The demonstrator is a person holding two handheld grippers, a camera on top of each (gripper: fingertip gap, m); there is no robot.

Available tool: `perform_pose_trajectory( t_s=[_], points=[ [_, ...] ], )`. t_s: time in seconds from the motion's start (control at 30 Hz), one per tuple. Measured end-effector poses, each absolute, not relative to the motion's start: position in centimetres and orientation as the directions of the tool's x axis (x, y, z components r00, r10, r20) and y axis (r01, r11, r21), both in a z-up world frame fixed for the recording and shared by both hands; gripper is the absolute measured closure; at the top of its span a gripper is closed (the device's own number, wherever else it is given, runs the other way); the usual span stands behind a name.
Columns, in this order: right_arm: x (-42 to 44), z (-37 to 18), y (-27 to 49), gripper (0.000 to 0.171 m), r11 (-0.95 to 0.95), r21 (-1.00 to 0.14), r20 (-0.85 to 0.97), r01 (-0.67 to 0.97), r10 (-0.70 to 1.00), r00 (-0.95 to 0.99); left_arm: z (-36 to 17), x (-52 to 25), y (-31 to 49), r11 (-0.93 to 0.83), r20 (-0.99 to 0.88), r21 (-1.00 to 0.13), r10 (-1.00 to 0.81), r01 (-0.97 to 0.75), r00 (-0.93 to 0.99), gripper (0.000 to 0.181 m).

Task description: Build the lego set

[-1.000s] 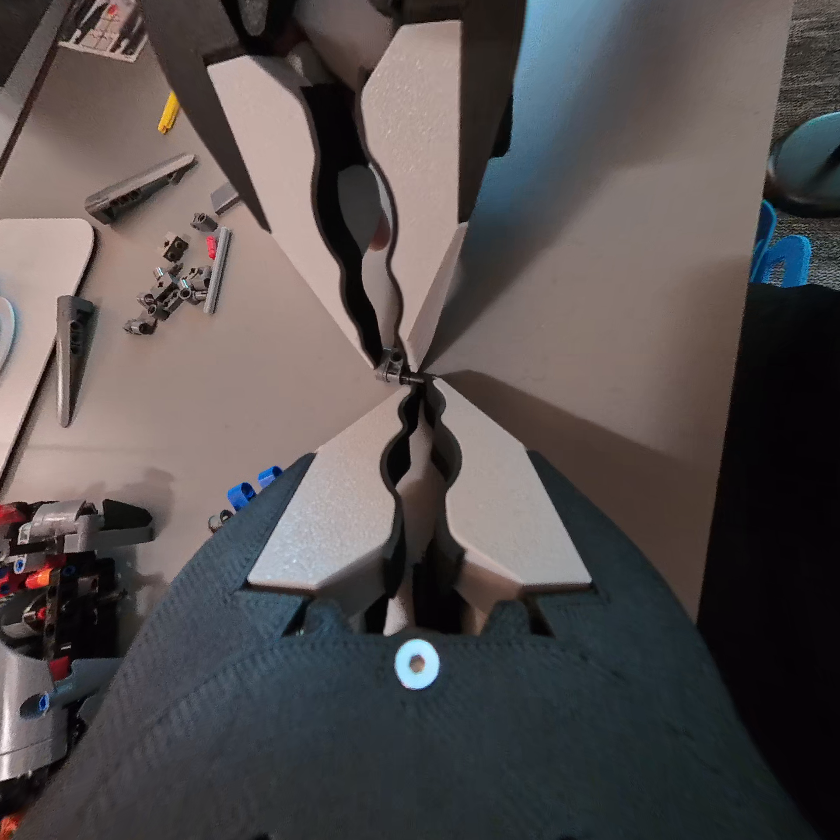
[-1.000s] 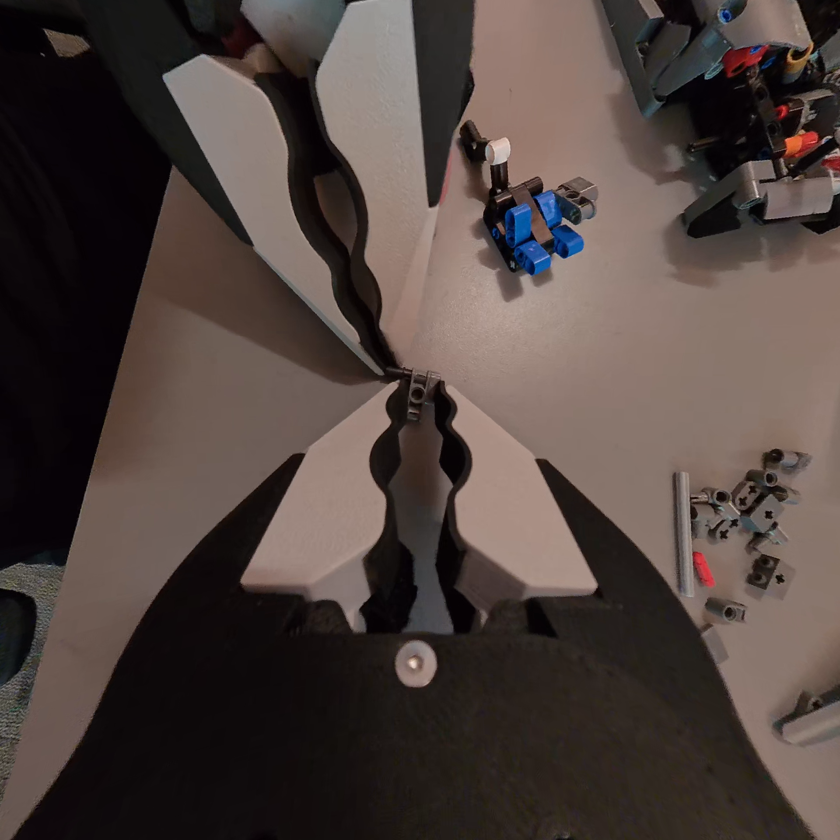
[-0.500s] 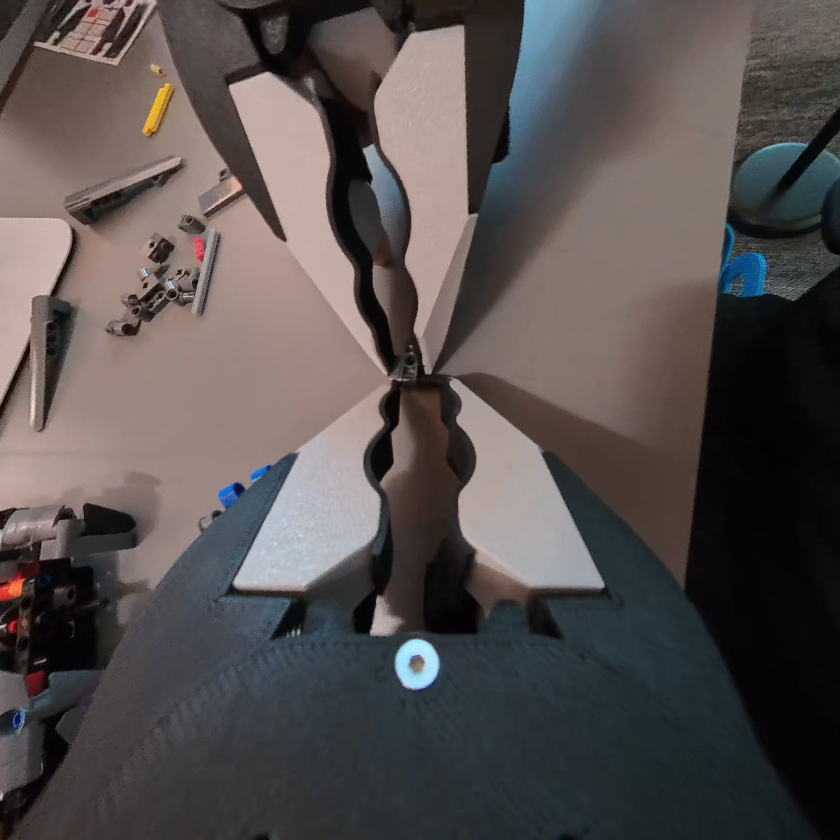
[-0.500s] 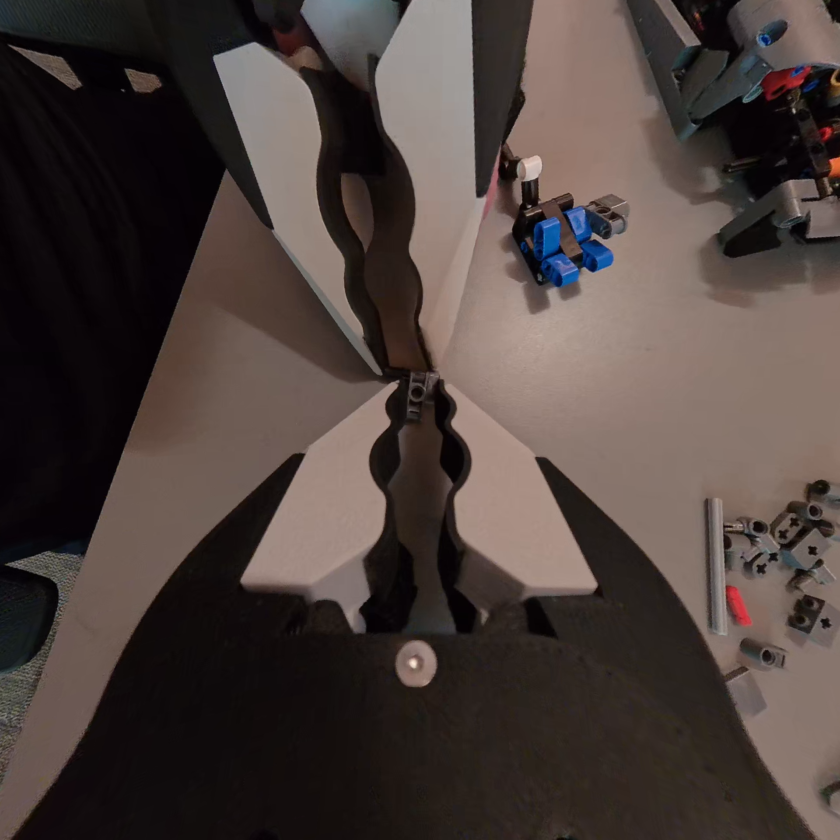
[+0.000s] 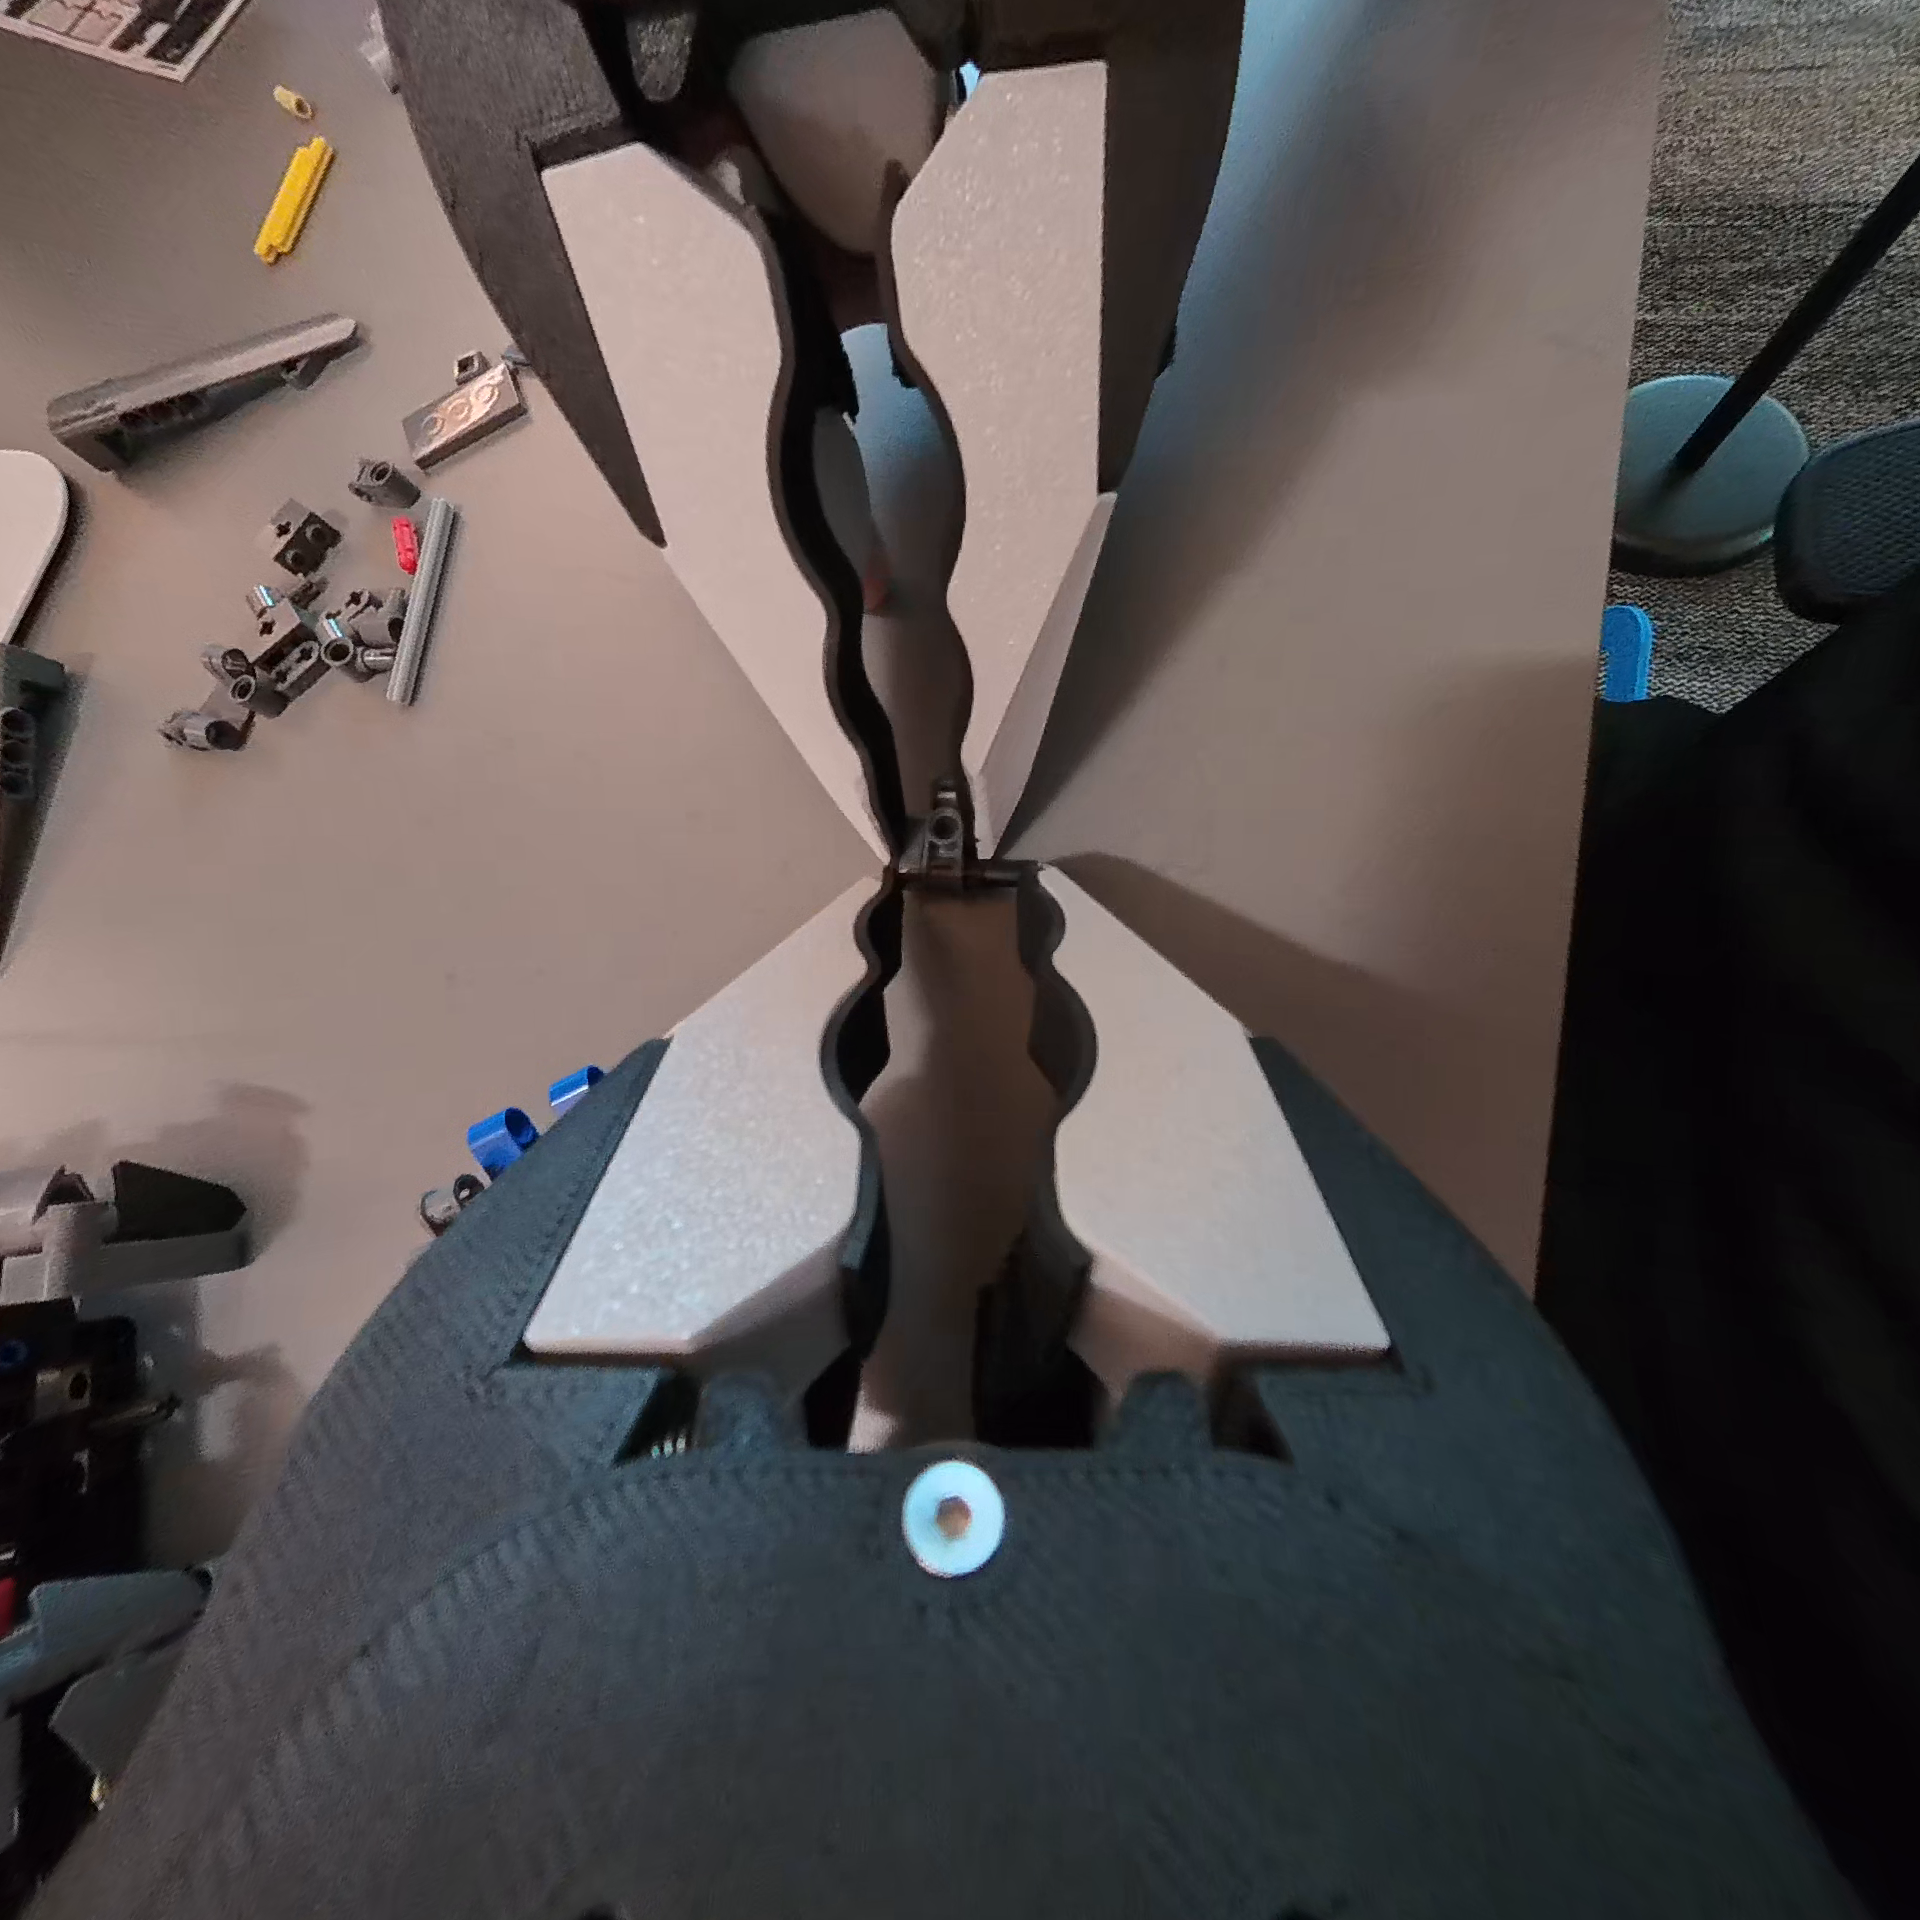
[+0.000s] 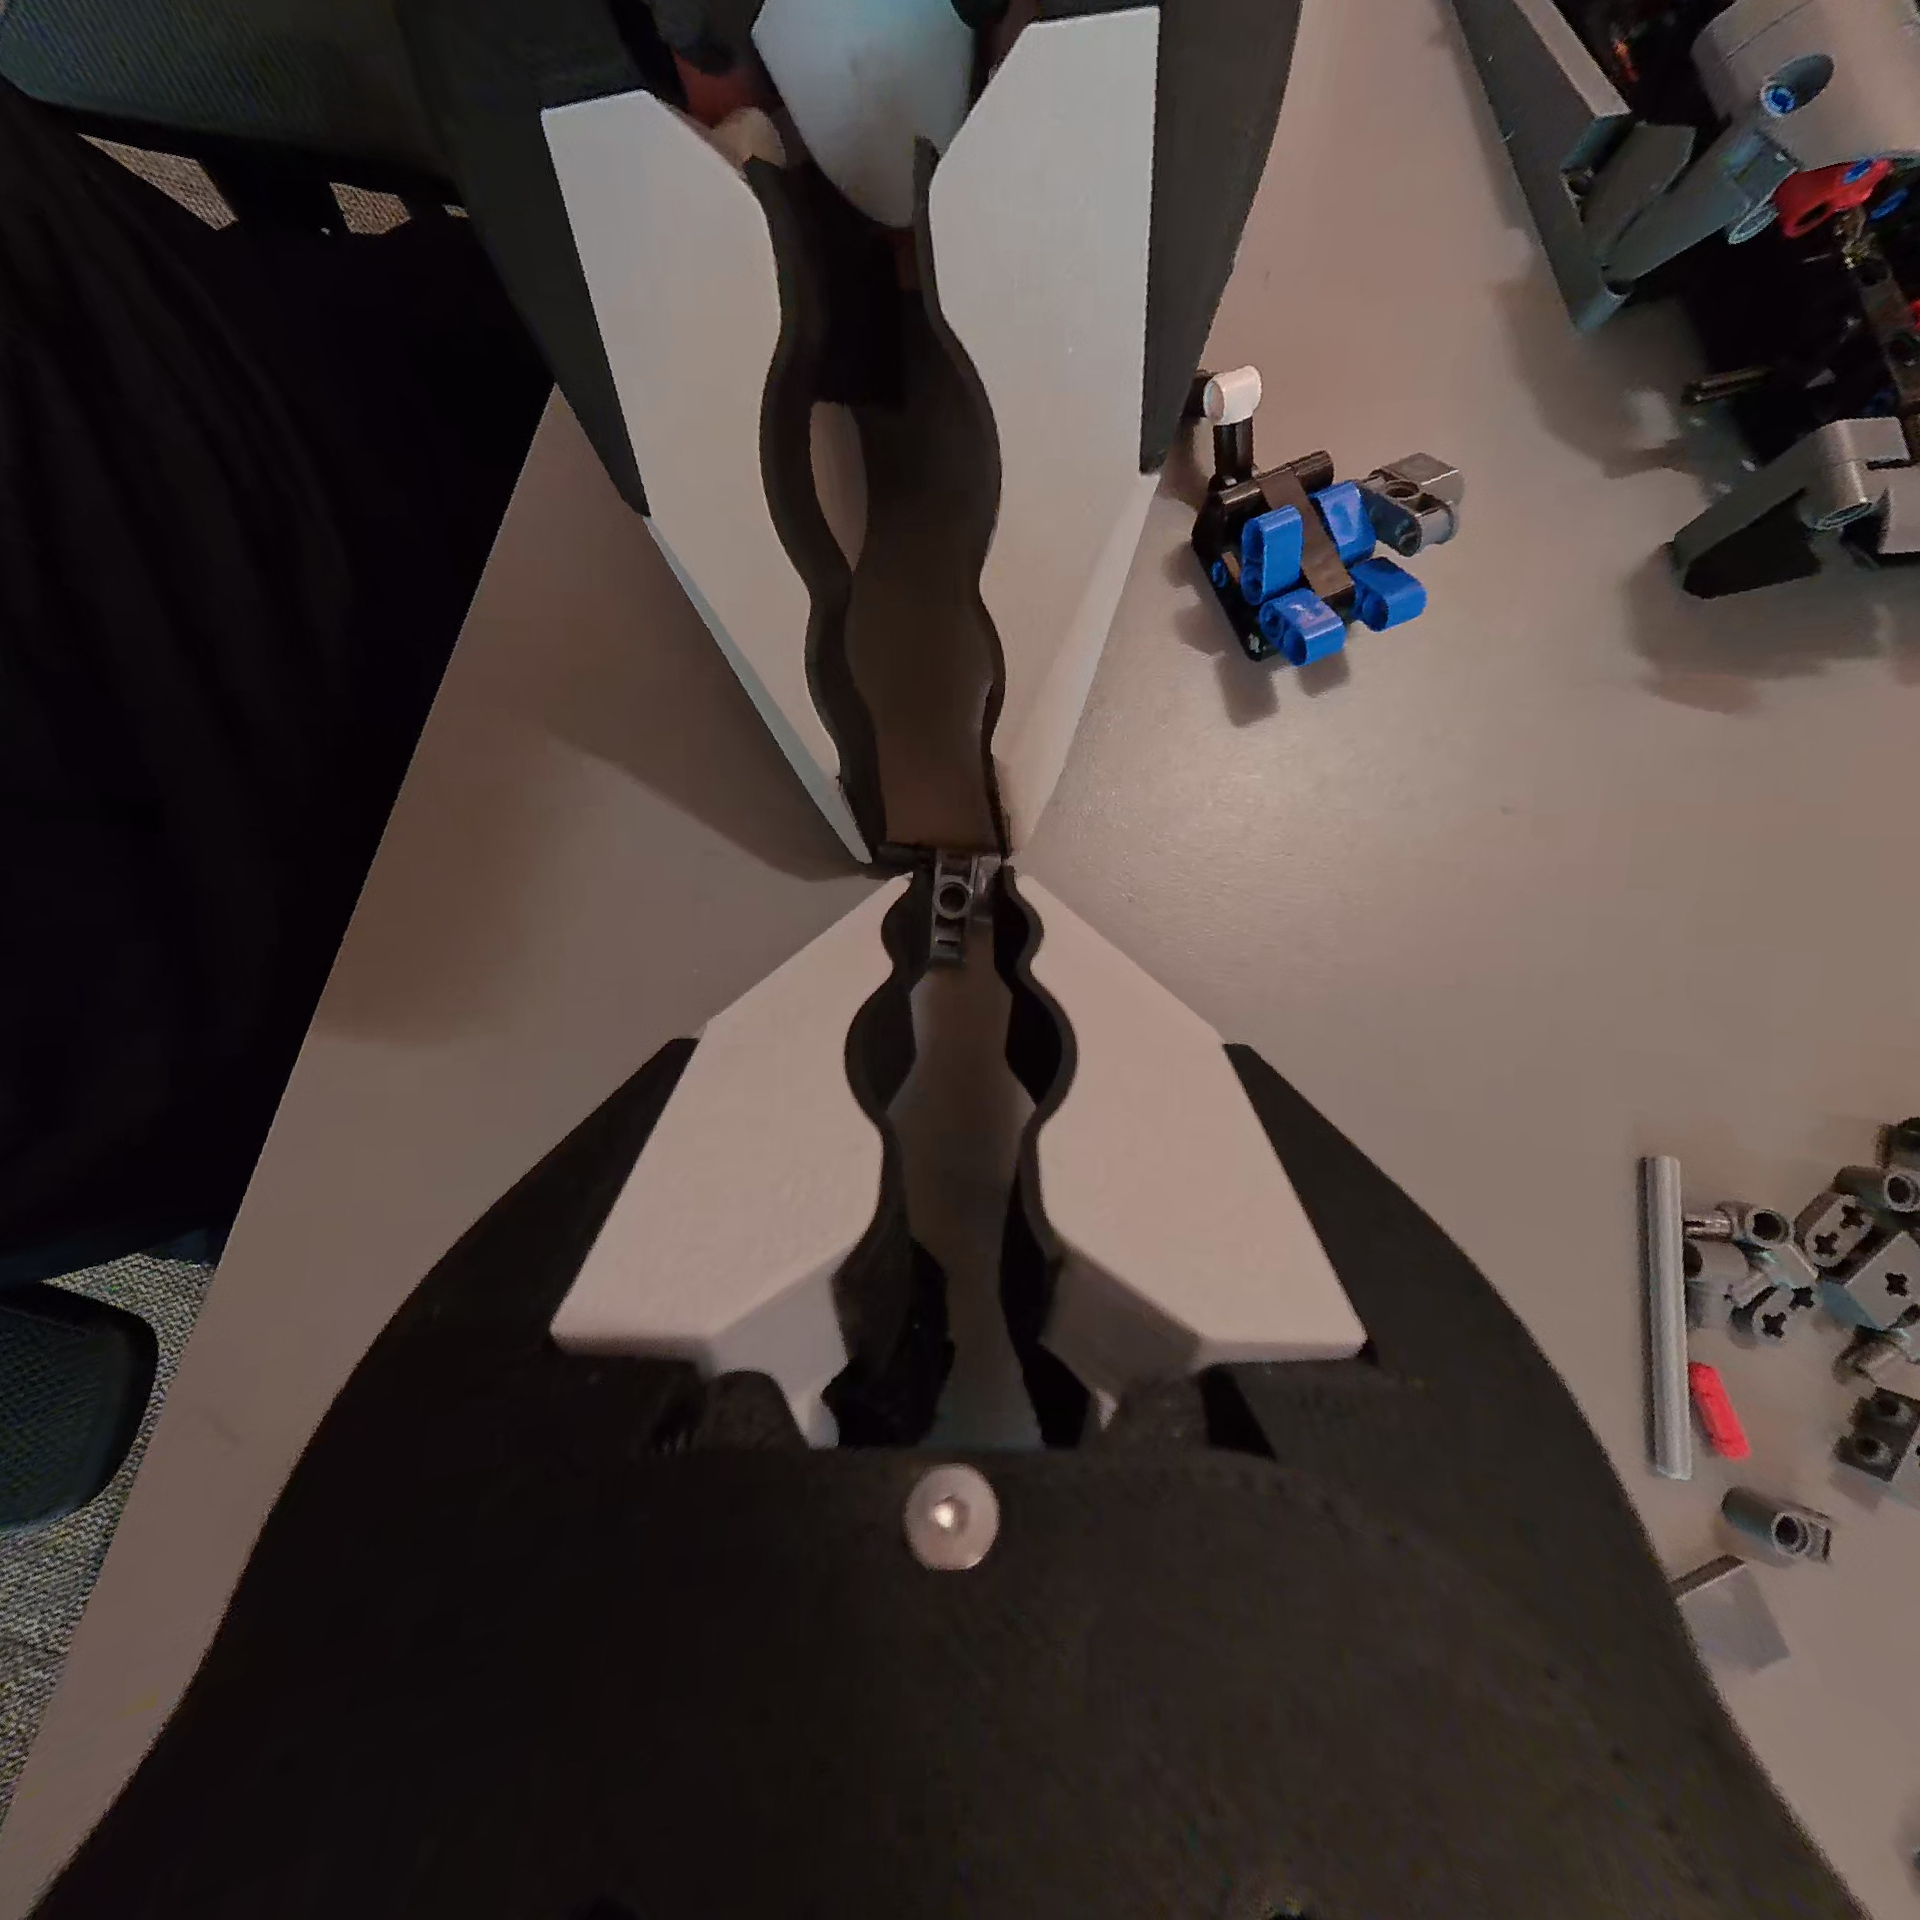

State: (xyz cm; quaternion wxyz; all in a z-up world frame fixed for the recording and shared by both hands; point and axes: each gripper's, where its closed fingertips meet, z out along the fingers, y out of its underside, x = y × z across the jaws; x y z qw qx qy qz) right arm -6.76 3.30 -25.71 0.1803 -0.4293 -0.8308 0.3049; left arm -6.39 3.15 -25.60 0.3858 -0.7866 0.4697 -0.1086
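Above the smooth tan tabletop (image 5: 1299, 623), two grippers are held tip to tip. A small dark grey connector (image 6: 954, 906), pierced by a round hole, is clamped between the wavy black pads of the right gripper (image 6: 954, 909). Across the tips of the left gripper (image 5: 961, 881) a thin black pin (image 5: 961, 878) is seen, with the fingers set somewhat apart; whether the pin is actually pinched cannot be told. Both tools are built of matte pale panels set in ribbed, layered black housings. On the table, a loose heap of grey connectors (image 5: 296, 634) lies beside a ridged grey axle (image 5: 421, 603), a yellow piece (image 5: 294, 197) farther off. A blue-and-black subassembly (image 6: 1314, 561) rests near the partly built model (image 6: 1787, 260).
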Motion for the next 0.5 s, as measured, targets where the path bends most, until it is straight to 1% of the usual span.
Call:
perform_pose_trajectory(
  t_s=[0.5],
  points=[
    [-6.73,-25.68,3.22,0.163,0.471,-0.649,0.062,0.598,0.816,-0.575,-25.57,-6.33,3.22,-0.229,-0.226,-0.696,-0.829,-0.680,0.511,0.162]
  ],
)
